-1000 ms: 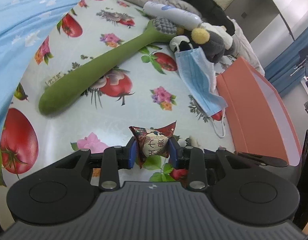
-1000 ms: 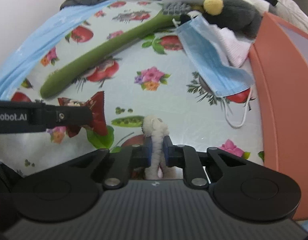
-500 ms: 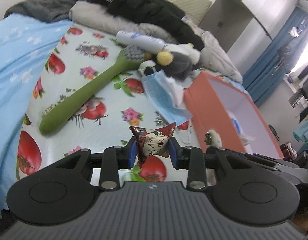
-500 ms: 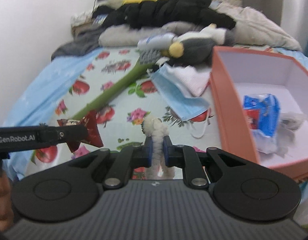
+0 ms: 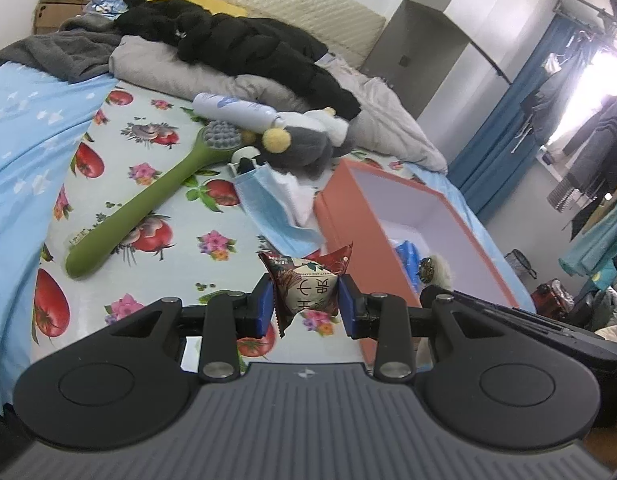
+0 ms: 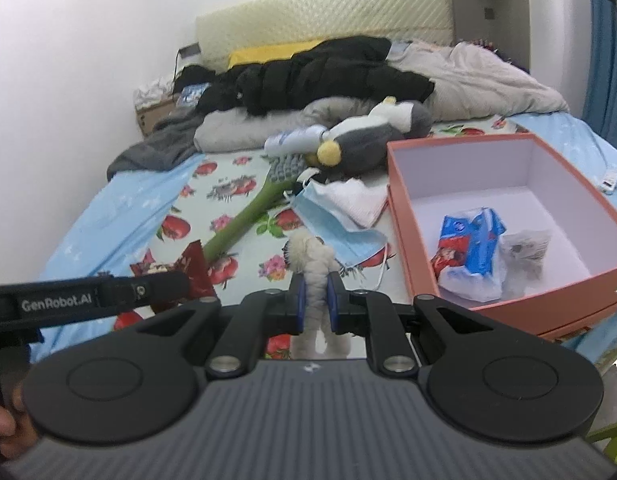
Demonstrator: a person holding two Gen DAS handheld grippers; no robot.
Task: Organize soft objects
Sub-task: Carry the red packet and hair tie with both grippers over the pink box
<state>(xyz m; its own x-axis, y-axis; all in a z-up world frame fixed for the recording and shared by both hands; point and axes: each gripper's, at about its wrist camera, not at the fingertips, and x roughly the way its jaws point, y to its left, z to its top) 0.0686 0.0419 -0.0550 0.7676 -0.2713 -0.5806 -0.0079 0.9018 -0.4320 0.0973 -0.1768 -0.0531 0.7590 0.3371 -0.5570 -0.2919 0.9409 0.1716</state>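
The left gripper (image 5: 306, 306) pinches a red snack packet (image 5: 306, 286) between its blue pads, held above the fruit-print bedsheet (image 5: 156, 92). The right gripper (image 6: 316, 306) is pressed onto a small white fluffy toy (image 6: 312, 268), just left of the orange box (image 6: 404, 216), which holds a blue-and-red packet (image 6: 470, 246). On the sheet lie a green long-handled brush (image 5: 148, 200), a blue face mask (image 5: 268, 208) and a grey plush toy (image 5: 304, 146).
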